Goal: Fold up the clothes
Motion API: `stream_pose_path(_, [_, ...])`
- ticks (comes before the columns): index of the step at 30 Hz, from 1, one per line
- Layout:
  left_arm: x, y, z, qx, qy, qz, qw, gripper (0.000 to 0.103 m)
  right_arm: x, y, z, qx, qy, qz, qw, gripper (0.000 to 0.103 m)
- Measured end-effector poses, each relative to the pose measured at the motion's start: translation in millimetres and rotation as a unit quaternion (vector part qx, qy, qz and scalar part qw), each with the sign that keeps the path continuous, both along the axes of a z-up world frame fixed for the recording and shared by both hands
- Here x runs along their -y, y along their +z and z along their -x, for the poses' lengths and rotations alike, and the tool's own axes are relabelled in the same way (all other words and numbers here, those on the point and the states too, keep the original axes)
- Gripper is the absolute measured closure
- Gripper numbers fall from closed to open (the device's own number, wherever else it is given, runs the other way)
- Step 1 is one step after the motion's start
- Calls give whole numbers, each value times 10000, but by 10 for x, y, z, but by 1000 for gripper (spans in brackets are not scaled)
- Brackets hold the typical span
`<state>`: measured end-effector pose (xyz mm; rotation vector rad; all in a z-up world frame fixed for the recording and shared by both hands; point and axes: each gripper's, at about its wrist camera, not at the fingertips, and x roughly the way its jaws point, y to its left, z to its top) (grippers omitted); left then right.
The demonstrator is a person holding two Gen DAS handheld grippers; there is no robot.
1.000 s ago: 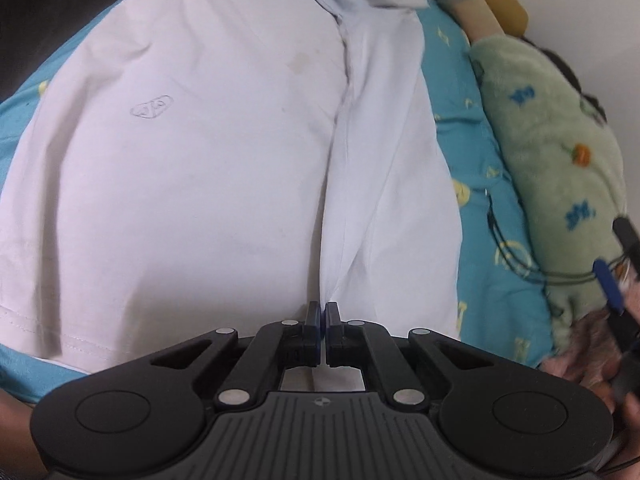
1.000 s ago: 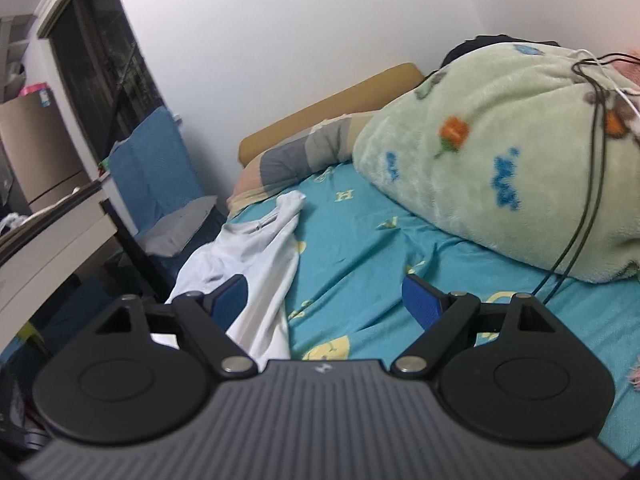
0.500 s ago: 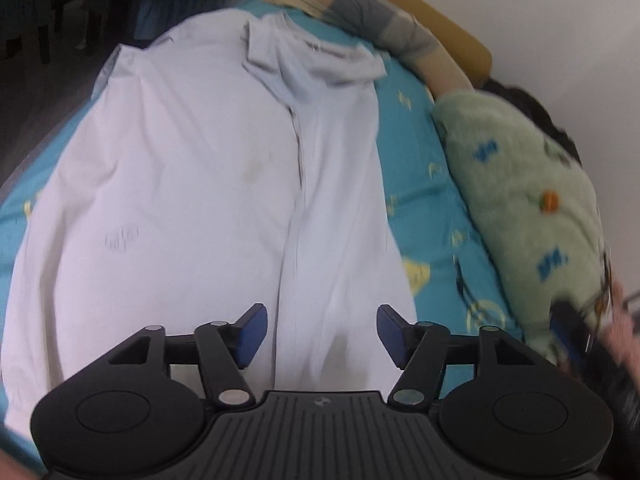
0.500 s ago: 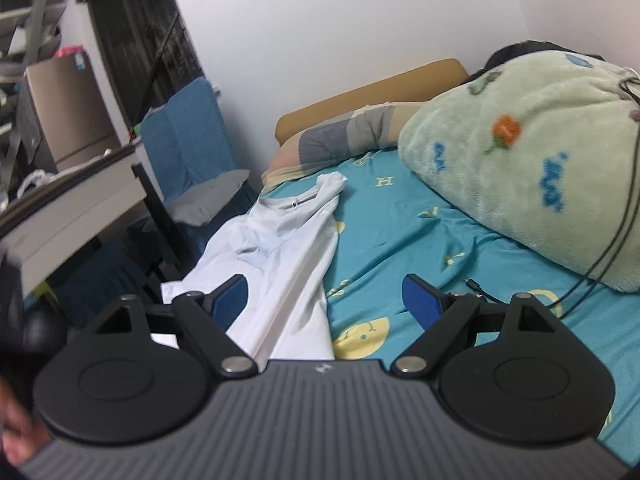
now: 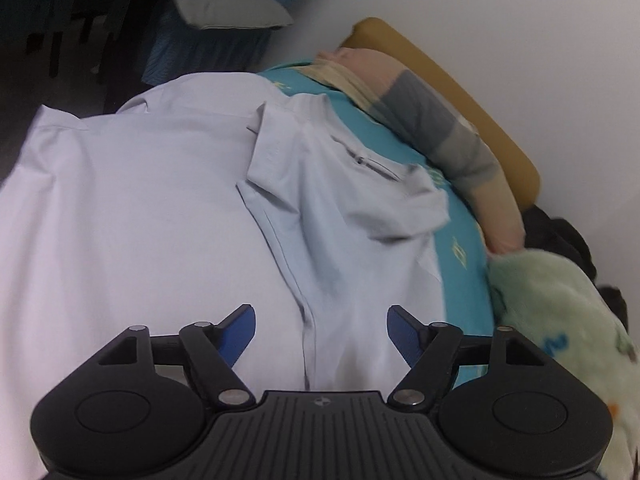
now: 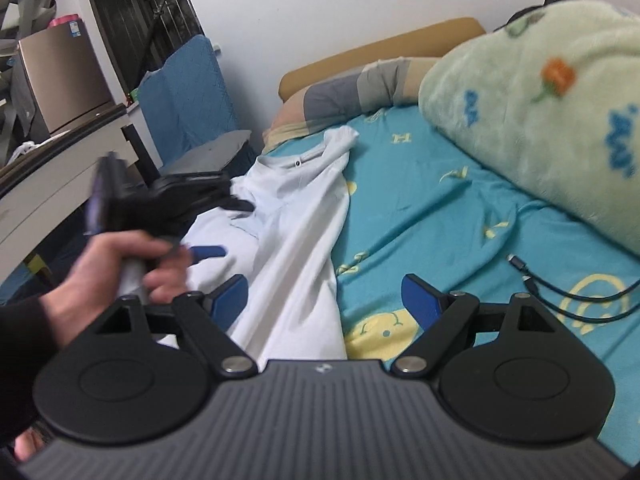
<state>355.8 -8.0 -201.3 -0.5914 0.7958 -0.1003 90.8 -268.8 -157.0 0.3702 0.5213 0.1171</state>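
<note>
A white shirt (image 5: 140,208) lies spread on the teal bed sheet (image 5: 460,240), its right side folded over along the middle and the collar (image 5: 360,160) at the far end. My left gripper (image 5: 320,316) hovers over the folded strip; its jaws are opening and the cloth lies below them, unpinched. In the right wrist view the same shirt (image 6: 296,232) lies at centre left. My right gripper (image 6: 322,284) stands open above the shirt's near edge and the sheet, holding nothing. A hand (image 6: 120,264) carries the left gripper (image 6: 180,196) over the shirt, blurred.
A fluffy green blanket (image 6: 540,100) is heaped on the right of the bed. A striped pillow (image 6: 352,84) and tan headboard (image 6: 380,48) are at the far end. A black cable (image 6: 560,300) lies on the sheet. A blue-cushioned chair (image 6: 188,92) and desk (image 6: 60,168) stand left of the bed.
My left gripper let go of the shirt's folded edge, opened wide and travelled up the shirt toward the collar. The right gripper shifted, and the hand with the left gripper came into its view.
</note>
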Motion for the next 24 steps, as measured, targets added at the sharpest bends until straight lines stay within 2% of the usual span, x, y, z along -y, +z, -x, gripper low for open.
stream_pose_path(2, [23,-92,-197,135,53,23,9999,32,50,-66,-105,-18,-76,-129,9999,18])
stream_pose_path(6, [124,-162,-485,363,144,-305,9988,36,194,-183,-264,25,-331,-583,9977,18])
stream_pose_path(8, [167,-176,-556,462,106,-520,9975,63,259,-237,-312,-13,-477,-757,9960,18])
stream_pose_path(9, [186,-182,-585,510,73,-624,9967,94,277,-263,-330,-58,-521,-807,9954,18])
stream_pose_path(10, [203,-182,-609,539,48,-723,9959,99,283,-266,-334,-78,-537,-787,9954,18])
stream_pose_path(13, [226,-49,-640,764,60,-1018,9919,100,300,-273,-344,-136,-587,-724,9956,18])
stream_pose_path(16, [224,78,-694,812,315,-1781,9802,99,284,-211,-306,17,-627,-549,9965,17])
stream_pose_path(18, [213,63,-722,658,269,-2075,9756,98,271,-195,-299,47,-575,-515,9970,17])
stream_pose_path(20, [198,28,-679,523,70,-2074,9768,92,257,-178,-292,76,-524,-481,9974,17])
stream_pose_path(21, [194,44,-604,495,-2,-2036,9778,83,250,-170,-289,91,-499,-464,9976,17])
stream_pose_path(22, [197,78,-514,477,-71,-2006,9785,68,243,-162,-285,107,-473,-448,9978,17])
stream_pose_path(24, [235,214,-267,565,-303,-2044,9768,53,225,-137,-275,187,-405,-441,9980,17])
